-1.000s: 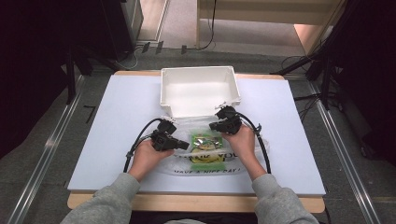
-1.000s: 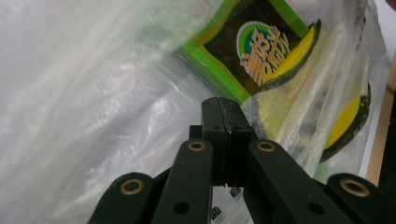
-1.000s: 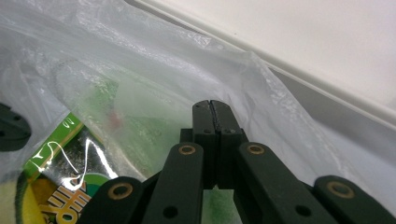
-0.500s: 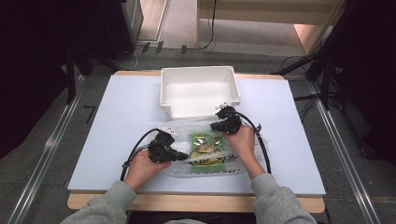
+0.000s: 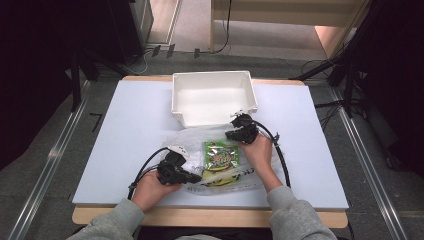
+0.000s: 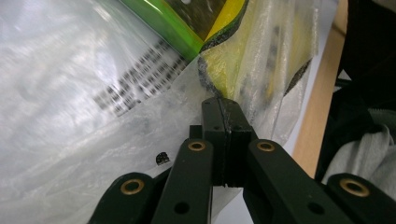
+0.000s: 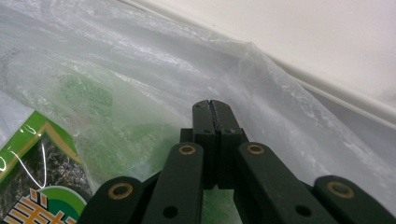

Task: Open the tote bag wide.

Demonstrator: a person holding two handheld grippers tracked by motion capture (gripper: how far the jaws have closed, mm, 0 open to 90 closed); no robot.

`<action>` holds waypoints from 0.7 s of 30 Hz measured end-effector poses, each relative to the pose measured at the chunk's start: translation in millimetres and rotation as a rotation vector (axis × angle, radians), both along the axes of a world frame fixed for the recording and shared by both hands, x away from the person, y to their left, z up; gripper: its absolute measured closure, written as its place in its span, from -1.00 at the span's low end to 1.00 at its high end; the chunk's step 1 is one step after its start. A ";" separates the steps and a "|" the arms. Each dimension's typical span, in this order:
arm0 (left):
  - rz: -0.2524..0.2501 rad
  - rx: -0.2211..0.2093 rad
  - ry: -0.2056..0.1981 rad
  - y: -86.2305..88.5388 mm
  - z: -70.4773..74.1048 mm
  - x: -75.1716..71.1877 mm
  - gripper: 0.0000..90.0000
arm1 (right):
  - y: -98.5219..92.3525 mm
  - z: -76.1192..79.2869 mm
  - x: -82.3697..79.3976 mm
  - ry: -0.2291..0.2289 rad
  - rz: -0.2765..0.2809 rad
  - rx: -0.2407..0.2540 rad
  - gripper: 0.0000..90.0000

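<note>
Currently clear crinkled plastic bag (image 5: 220, 160) flat on white table (image 5: 125, 130) near white bin (image 5: 212, 97), green-yellow snack packet (image 5: 221, 154) inside. Left claw (image 5: 196, 177) and right claw (image 5: 231, 134) each pinching bag film, jaws pressed together.

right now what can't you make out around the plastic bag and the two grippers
- Black print on the plastic bag: blurred, left gripper view.
- Green packet: cut off by the bottom edge, right gripper view.
- Whether left gripper or right gripper pinches film: hidden by the shut jaws.
</note>
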State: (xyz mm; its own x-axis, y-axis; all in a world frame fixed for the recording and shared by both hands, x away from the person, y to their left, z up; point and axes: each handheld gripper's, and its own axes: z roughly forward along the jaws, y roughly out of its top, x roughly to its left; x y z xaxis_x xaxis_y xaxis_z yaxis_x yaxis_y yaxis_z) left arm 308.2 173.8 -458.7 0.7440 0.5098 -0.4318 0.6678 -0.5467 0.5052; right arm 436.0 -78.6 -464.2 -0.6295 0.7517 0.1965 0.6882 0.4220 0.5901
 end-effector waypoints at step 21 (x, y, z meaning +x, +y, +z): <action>-0.078 -0.045 0.033 5.3 -11.4 -42.7 1.00 | 1.1 -2.3 8.8 -0.034 -0.032 0.009 1.00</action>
State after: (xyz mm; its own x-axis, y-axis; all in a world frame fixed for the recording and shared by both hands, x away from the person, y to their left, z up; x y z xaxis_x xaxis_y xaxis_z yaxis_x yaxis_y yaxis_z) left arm 265.5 179.1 -470.1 0.7658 0.4304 -0.4779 0.6407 -0.5747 0.5091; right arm 444.8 -77.5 -466.5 -0.6113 0.7701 0.1825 0.6810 0.3943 0.6171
